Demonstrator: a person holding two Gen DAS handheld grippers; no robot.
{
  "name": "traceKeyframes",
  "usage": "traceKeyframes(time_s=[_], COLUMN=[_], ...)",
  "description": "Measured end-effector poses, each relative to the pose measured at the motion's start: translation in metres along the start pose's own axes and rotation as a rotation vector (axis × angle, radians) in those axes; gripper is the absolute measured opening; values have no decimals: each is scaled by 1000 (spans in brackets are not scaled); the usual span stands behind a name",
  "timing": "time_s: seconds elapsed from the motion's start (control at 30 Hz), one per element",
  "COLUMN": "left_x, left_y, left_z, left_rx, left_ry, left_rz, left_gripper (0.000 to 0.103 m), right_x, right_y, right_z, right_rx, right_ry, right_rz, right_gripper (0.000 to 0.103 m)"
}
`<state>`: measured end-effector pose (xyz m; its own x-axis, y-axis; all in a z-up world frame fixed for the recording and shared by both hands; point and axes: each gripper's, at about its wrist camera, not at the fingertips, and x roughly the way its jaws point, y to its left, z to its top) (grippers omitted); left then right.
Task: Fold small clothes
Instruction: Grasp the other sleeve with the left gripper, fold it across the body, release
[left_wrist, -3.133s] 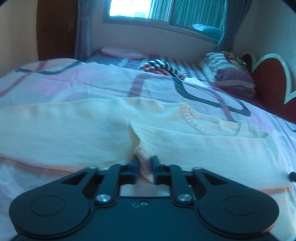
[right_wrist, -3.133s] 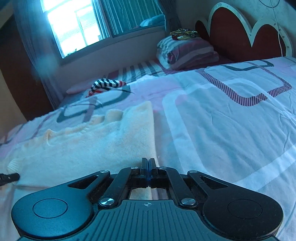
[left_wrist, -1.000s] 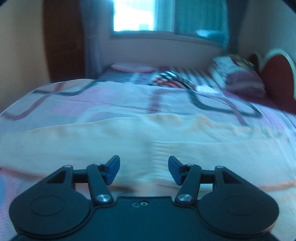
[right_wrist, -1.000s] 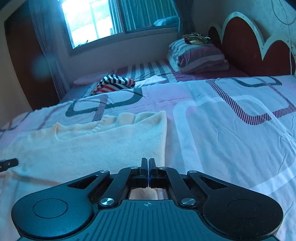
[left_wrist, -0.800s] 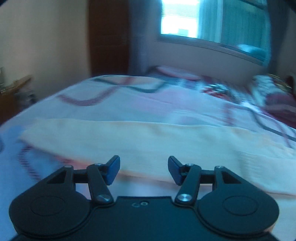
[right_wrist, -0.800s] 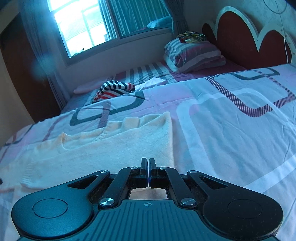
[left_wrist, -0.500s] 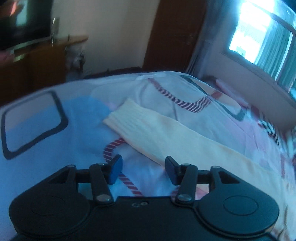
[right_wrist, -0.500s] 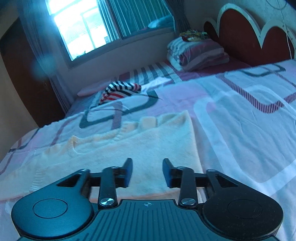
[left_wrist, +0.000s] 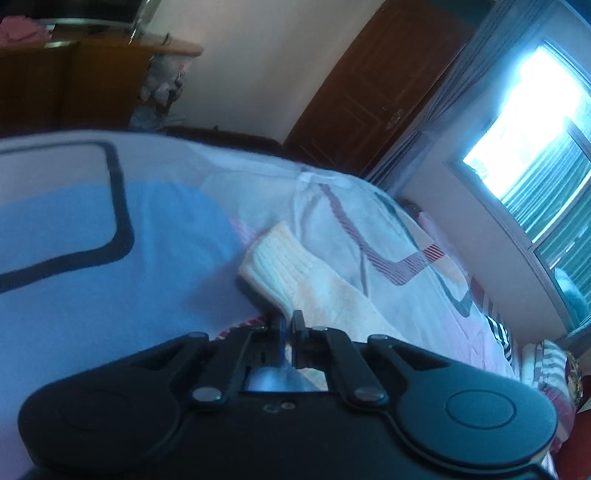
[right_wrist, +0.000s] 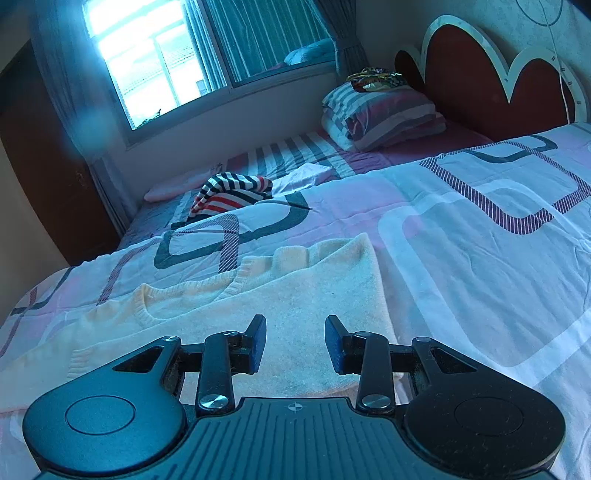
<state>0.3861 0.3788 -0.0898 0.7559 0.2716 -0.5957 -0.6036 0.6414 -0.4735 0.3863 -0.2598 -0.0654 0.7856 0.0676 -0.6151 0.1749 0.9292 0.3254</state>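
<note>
Sweater (right_wrist: 295, 295): cream knit cloth, matt and slightly fuzzy, with ribbed cuff (left_wrist: 273, 258) and ribbed neckline. Bedcover (right_wrist: 480, 229): smooth printed woven cloth, lightly creased. Grippers, left (left_wrist: 287, 325) and right (right_wrist: 295, 339): matt black plastic, the right body ridged, with bright metal pivot screws and blue pads (right_wrist: 258, 343). Door (left_wrist: 369, 92): dark wood, faintly glossy. Headboard (right_wrist: 480, 74): smooth dark red panels, white edging

Left gripper (left_wrist: 287, 320) swung from the sweater's (right_wrist: 258, 314) middle out to its sleeve cuff (left_wrist: 275, 264) — jaws now pinched shut there, right gripper (right_wrist: 295, 341) released the hem — jaws parted.
</note>
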Motion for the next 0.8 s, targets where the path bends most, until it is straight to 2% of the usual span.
traceKeyframes(time_s=[0.1, 0.27, 0.37, 0.47, 0.6, 0.7, 0.8], left_x=[-13, -36, -43, -50, -58, -61, -64], left_y=[-27, -117, -173, -222, -268, -293, -312], left_z=[-10, -54, -89, -132, -197, -238, -280], left_rx=[93, 307, 402, 499, 604, 684, 764], left_ry=[13, 37, 82, 137, 244, 300, 346], left_rz=[-147, -324, -404, -451, -539, -563, -541], left_gripper=[1, 1, 1, 1, 1, 1, 2], right_x=[0, 1, -3, -6, -6, -7, -7], right_y=[-5, -12, -12, -16, -25, -28, -27], right_z=[-1, -2, -1, 0, 1, 0, 2], right_rx=[5, 22, 20, 29, 77, 96, 97], right_ry=[-1, 5, 0, -2, 1, 8, 23], right_rz=[-3, -2, 9, 19, 38, 56, 79], right_gripper=[36, 36, 36, 36, 36, 36, 36])
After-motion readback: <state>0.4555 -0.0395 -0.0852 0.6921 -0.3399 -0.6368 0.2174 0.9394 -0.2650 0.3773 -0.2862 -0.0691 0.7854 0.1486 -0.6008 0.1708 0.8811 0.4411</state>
